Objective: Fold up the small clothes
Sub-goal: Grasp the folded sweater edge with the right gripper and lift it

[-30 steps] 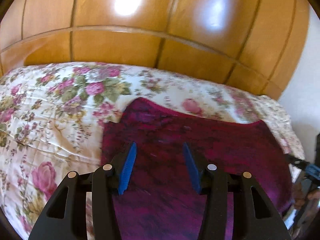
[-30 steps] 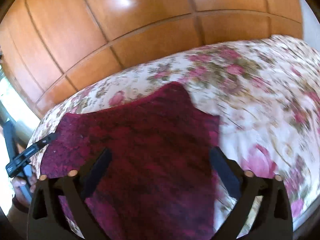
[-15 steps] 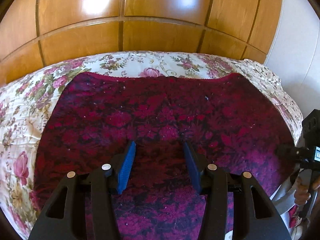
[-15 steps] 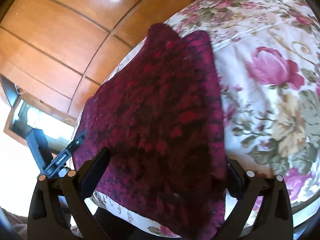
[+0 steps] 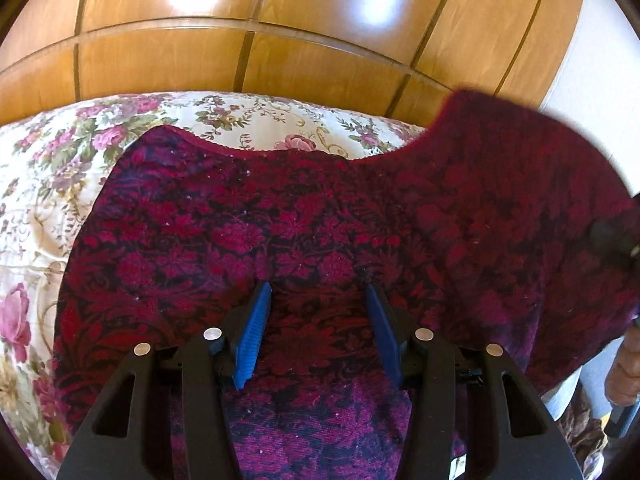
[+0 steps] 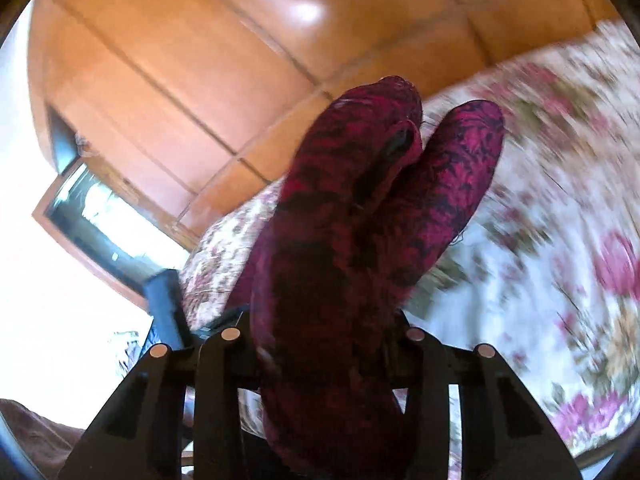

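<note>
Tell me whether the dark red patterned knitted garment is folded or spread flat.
Partly lifted, not yet folded: most of the dark red patterned knitted garment lies spread on the floral bedspread, while the right gripper, jaws just closed, bunches one edge up.

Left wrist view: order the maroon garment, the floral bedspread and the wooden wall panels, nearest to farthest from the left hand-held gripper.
1. Maroon garment, directly under the left hand-held gripper.
2. Floral bedspread, to the left and beyond the garment.
3. Wooden wall panels, behind the bed, at the top.
</note>
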The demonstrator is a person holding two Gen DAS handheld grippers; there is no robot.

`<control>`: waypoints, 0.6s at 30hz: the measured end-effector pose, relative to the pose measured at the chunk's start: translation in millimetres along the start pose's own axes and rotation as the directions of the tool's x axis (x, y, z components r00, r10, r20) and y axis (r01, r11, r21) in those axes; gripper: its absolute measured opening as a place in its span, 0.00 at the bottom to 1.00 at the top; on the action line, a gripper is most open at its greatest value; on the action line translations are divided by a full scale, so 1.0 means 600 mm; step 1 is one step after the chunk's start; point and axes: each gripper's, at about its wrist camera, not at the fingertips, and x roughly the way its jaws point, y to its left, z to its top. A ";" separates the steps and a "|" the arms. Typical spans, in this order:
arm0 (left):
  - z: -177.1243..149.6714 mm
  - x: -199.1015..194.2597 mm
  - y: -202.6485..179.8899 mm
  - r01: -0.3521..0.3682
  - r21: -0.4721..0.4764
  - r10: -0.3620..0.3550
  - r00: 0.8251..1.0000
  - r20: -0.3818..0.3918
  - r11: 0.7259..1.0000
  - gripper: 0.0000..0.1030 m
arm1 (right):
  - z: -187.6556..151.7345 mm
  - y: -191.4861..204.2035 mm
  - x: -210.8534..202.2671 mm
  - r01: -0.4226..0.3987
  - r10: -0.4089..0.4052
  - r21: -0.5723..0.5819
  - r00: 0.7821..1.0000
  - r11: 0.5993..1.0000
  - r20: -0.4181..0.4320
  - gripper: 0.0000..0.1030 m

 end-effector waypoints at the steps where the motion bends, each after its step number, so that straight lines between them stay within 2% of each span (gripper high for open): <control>1: 0.000 -0.002 0.001 0.004 -0.004 -0.004 1.000 0.002 1.000 0.47 | 0.003 0.019 0.009 0.001 -0.001 -0.030 1.000 1.000 -0.003 0.37; 6: 0.006 -0.023 0.033 0.079 -0.063 -0.078 0.997 0.022 0.995 0.47 | 0.004 0.121 0.076 0.017 -0.030 -0.216 0.998 0.976 -0.055 0.37; 8: 0.010 -0.057 0.081 0.150 -0.157 -0.141 0.988 0.063 0.976 0.47 | -0.003 0.148 0.107 0.030 -0.056 -0.274 0.995 0.961 -0.086 0.37; 11: 0.009 -0.112 0.153 0.177 -0.257 -0.145 0.980 0.136 0.950 0.47 | -0.026 0.187 0.151 0.059 -0.113 -0.379 0.986 0.923 -0.121 0.37; 14: 0.005 -0.168 0.228 0.219 -0.346 -0.156 0.967 0.203 0.912 0.47 | -0.056 0.221 0.206 0.096 -0.188 -0.503 0.973 0.859 -0.135 0.37; 18: 0.008 -0.217 0.275 0.279 -0.381 -0.183 0.946 0.269 0.882 0.47 | -0.109 0.272 0.272 0.140 -0.292 -0.672 0.949 0.727 -0.118 0.38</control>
